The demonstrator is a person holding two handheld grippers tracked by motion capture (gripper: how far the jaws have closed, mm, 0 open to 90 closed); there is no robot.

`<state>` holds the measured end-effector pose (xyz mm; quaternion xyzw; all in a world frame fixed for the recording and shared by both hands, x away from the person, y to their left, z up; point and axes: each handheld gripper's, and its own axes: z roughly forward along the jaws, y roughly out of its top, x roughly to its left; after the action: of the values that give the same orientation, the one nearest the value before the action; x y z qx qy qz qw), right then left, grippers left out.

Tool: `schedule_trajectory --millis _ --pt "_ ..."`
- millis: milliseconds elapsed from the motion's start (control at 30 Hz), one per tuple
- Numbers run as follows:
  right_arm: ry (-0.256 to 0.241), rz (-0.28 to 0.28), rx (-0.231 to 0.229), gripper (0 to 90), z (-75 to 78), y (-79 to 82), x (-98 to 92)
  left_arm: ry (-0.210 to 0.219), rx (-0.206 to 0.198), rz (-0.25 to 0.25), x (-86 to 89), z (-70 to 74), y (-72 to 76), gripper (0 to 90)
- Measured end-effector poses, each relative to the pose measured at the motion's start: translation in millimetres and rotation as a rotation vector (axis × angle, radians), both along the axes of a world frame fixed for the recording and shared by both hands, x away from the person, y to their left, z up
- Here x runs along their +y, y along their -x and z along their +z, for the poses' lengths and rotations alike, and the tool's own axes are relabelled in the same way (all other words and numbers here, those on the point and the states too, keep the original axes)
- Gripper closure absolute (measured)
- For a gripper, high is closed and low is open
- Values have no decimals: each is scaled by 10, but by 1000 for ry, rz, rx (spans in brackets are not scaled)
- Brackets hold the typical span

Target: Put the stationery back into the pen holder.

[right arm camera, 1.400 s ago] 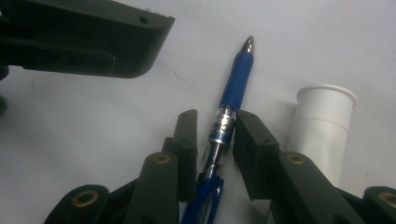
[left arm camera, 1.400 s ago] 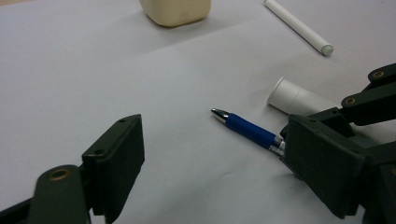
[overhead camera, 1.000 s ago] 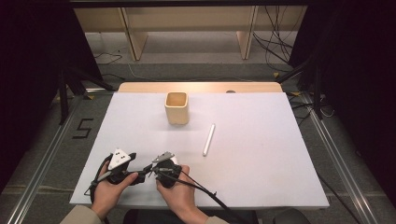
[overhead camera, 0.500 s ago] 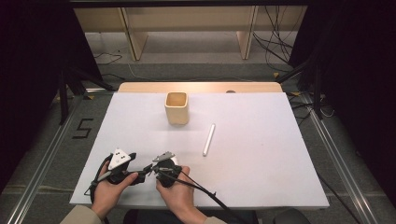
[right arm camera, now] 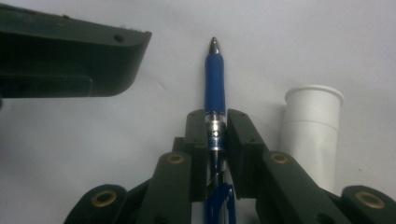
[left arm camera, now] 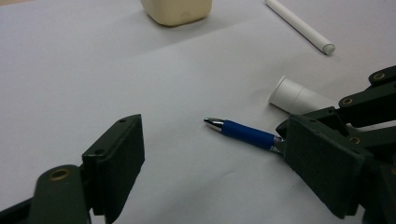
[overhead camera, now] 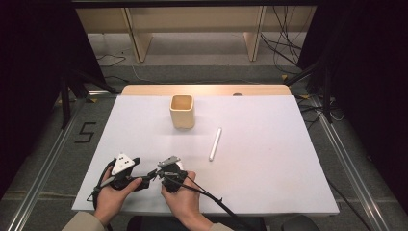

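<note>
Near the front edge of the counter (overhead camera: 288, 192), left of its middle, the right gripper (right arm camera: 215, 135) has its fingers clamped on a blue pen (right arm camera: 215, 84), whose silver tip points away from it. The left gripper (left arm camera: 205, 158) sits just beside, fingers apart around nothing. A white tube (right arm camera: 310, 126) lies alongside the pen. A cream cup (overhead camera: 182, 111) stands toward the back edge, a white stick (overhead camera: 215, 143) near it.

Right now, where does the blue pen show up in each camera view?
High view: pen is barely visible at bottom centre, between the two grippers.
Left gripper view: right of centre, tip pointing left, its rear clamped by the right gripper.
Right gripper view: centre, pointing up from the closed jaws.
Shared landmark: the white cap beside the pen.
</note>
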<state>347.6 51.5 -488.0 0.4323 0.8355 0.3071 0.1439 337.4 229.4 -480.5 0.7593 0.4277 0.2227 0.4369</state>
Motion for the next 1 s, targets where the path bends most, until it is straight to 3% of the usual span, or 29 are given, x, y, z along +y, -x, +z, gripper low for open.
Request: schedule_trajectory --millis 200,533,700,867,933,1000 --pt "-49 10 36 797 35 -42 -46 5 -6 10 24 10 3 201" --pt "-166 36 -44 798 305 -71 -220 41 -26 40 52 31 8 220" --pt "-194 95 -139 797 476 -202 -476 48 -23 28 34 29 9 222" --pt "-275 194 -163 797 510 -317 -745 89 -22 9 -15 30 -4 228" --pt "-295 208 -160 797 507 -330 -798 101 -23 3 -30 38 -7 229" --pt "-328 253 -187 797 480 -341 -942 125 -31 -8 -74 67 -23 228"
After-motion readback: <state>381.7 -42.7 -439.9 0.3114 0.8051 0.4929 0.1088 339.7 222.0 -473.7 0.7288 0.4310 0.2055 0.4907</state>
